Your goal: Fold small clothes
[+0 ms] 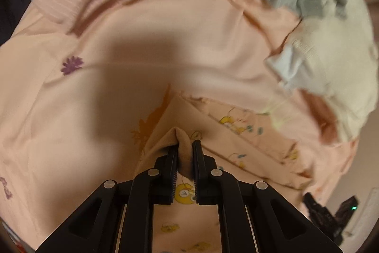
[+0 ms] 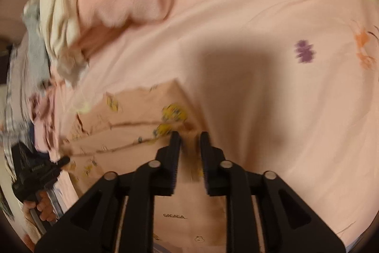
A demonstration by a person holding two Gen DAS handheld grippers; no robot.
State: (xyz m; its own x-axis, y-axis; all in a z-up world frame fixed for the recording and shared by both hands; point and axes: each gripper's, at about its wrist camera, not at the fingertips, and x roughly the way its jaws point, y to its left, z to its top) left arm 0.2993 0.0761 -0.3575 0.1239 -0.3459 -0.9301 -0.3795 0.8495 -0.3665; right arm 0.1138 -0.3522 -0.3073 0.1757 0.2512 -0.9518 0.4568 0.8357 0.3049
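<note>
My left gripper (image 1: 185, 146) pinches a bunched fold of the small peach garment with yellow cartoon prints (image 1: 239, 134), low in the frame; my right gripper (image 2: 191, 138) clamps another fold of it (image 2: 142, 120) over the pink flowered bedsheet (image 2: 272, 23).

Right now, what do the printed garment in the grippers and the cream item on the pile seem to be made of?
Printed garment: looks like thin, matte knit cotton; it bunches softly between the left gripper fingers.
Cream item: apparently thicker ribbed or textured knit, judging by its lumpy folds; blur leaves it uncertain.
</note>
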